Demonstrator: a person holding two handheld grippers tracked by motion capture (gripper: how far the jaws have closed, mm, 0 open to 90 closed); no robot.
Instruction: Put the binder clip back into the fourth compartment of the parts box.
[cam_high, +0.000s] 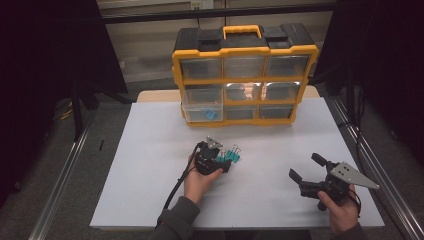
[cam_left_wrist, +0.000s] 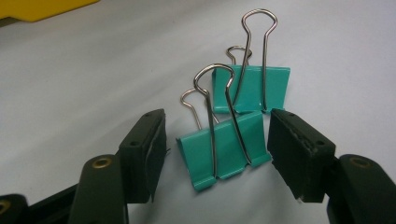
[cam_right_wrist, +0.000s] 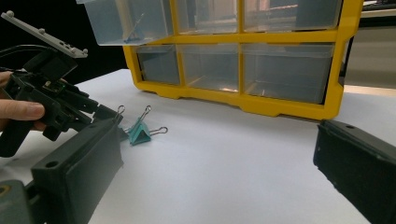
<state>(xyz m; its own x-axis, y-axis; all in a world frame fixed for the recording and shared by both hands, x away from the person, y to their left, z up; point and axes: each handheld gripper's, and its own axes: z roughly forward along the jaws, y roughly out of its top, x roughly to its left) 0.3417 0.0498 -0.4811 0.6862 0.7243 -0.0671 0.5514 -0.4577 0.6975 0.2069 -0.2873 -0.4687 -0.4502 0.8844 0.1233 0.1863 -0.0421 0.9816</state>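
Teal metal binder clips with silver wire handles lie on the white table top (cam_high: 150, 150), a little in front of the yellow and black plastic organiser case (cam_high: 244, 75) with its clear drawers. In the left gripper view the nearer teal clip (cam_left_wrist: 224, 149) sits between the two black jaws of the left gripper (cam_left_wrist: 215, 158), and the second teal clip (cam_left_wrist: 252, 88) lies just behind it, their wire handles overlapping. The jaws stand partly closed around the nearer clip; a narrow gap shows on the left side, and the right pad looks to be at or very near the clip's edge, so contact there cannot be told for certain. The clip does not appear to be pinched yet.

Judged from this, the step in hand is the grasp of the nearer clip. The next move calls for the jaws to close the rest of the way squarely on the clip's folded body, without catching the handles of the clip behind, and then a lift toward the pulled-out clear drawer (cam_high: 202, 111) at the case's lower left, where something blue (cam_high: 210, 114) already lies.

In the high view the left gripper (cam_high: 222, 162) rests low at the clips near the table's middle. The right gripper (cam_high: 305, 167) is held well apart at the right, its jaws spread wide and holding nothing
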